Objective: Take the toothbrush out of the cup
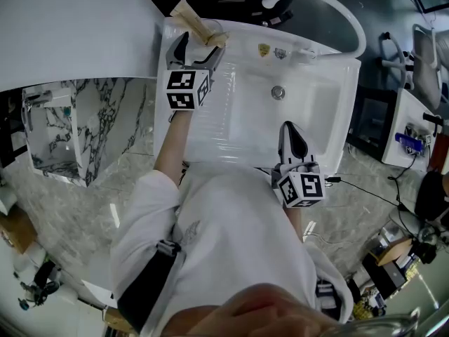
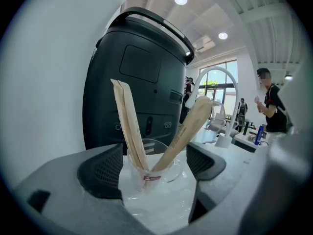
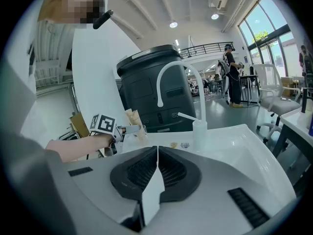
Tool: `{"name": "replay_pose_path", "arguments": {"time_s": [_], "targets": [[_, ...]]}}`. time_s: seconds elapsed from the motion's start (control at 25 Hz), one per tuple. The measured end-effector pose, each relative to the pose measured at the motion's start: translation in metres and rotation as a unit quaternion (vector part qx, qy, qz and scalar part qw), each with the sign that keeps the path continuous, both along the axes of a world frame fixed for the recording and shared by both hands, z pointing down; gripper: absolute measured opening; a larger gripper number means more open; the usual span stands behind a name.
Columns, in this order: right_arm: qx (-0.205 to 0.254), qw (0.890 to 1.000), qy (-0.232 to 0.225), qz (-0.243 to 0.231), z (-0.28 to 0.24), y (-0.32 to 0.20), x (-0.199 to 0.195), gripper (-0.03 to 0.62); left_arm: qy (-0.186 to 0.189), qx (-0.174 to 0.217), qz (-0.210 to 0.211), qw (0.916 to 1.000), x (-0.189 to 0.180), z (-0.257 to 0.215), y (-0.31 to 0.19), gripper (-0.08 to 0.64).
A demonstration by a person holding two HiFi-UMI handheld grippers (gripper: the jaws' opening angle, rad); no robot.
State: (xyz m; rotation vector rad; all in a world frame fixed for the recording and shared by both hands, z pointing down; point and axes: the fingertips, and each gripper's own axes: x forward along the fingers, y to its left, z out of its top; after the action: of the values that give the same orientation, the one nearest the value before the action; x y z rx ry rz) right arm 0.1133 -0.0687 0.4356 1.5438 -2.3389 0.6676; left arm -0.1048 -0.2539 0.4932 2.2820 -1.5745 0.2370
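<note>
Left gripper [image 2: 154, 164] at the far left corner of the sink [image 1: 231, 128], jaws spread about as wide as possible. One pad on each side of a clear cup [image 2: 168, 173], neither touching it, nothing clamped. Held low and tipped slightly downward, probably to bring the pads level with the cup's contents before closing.

Inside the cup, two long paper-wrapped toothbrushes, meeting at the bottom and leaning apart in a V. Left toothbrush [image 2: 128, 126] tilting left, not far from upright. Right toothbrush [image 2: 190, 126] slanting right, toward the white arched faucet [image 1: 330, 5] on the sink's far edge. Both propped against the cup's rim, hence the lean. Tops well above the rim, leaving plenty of wrapped handle to pinch. Neither lifted yet. Task judged to be at the approach stage, the intended one of the two not evident.

Right gripper [image 3: 157, 166] over the near edge of the sink, right of centre, jaws pressed together on nothing. Likely parked there out of the way, well apart from the cup.

Behind the cup, a large dark bin-like container [image 2: 142, 72].

Likely risk: a light cup on a narrow ledge beside the basin, easily tipped by a stray pad or by the second toothbrush dragging along.
</note>
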Motion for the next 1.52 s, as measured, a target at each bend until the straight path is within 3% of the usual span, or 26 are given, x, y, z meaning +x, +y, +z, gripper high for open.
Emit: {"name": "replay_pose_path", "arguments": {"time_s": [0.32,0.64,1.0,1.36,1.52], "targets": [[-0.003,1.000,0.001,-0.001,0.002,-0.002,-0.002,0.017,0.009,0.019,0.001,0.9998,-0.010,-0.012,-0.025,0.399],[-0.004,1.000,0.002,0.000,0.002,-0.002,-0.004,0.018,0.019,0.035,0.029,0.9988,-0.008,-0.025,-0.037,0.397],[-0.004,1.000,0.002,-0.002,0.002,-0.002,-0.005,0.017,0.002,0.040,0.054,0.9978,-0.001,-0.027,-0.036,0.388],[-0.001,1.000,0.002,0.001,0.000,-0.001,-0.003,0.018,-0.020,0.049,0.038,0.9979,-0.005,-0.031,-0.035,0.155],[0.003,1.000,0.001,0.002,0.001,-0.002,-0.003,0.018,-0.033,0.049,0.030,0.9978,-0.006,-0.029,-0.036,0.118]]}}
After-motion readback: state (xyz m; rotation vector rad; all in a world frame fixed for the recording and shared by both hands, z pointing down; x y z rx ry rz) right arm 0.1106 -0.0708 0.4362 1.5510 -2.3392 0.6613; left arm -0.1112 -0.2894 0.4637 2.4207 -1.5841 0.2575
